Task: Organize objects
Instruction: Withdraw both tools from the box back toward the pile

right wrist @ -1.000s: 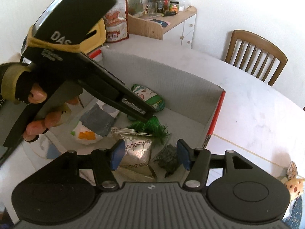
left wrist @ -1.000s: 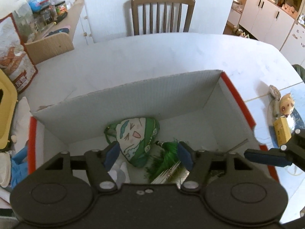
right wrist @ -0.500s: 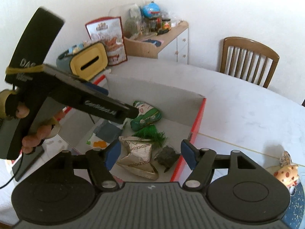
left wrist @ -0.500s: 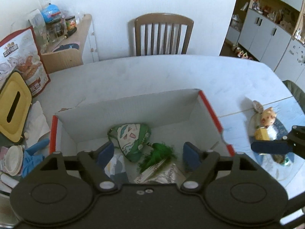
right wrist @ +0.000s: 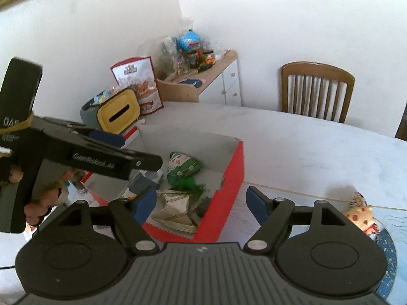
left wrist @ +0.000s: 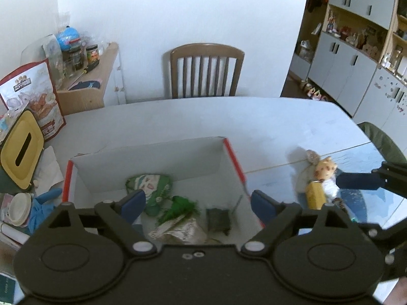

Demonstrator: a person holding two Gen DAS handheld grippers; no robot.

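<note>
Both empty, both spread wide: left hand-held gripper [left wrist: 195,203] over the red-edged box [left wrist: 232,155], right hand-held gripper [right wrist: 201,200] out past its corner. Green pouch [left wrist: 150,188], green feathery bit [left wrist: 182,207], foil packet [left wrist: 180,231] and dark lump [left wrist: 218,219] already lying inside. Spotted plush toy [left wrist: 324,169] and small yellow box [left wrist: 315,197] sitting loose on the surface [left wrist: 267,122], just right of the box, probably next in line. Best taken from above with the right one, jaws kept wide until straddling the plush body, closing gently, lifting clear of the box wall before crossing over.
</note>
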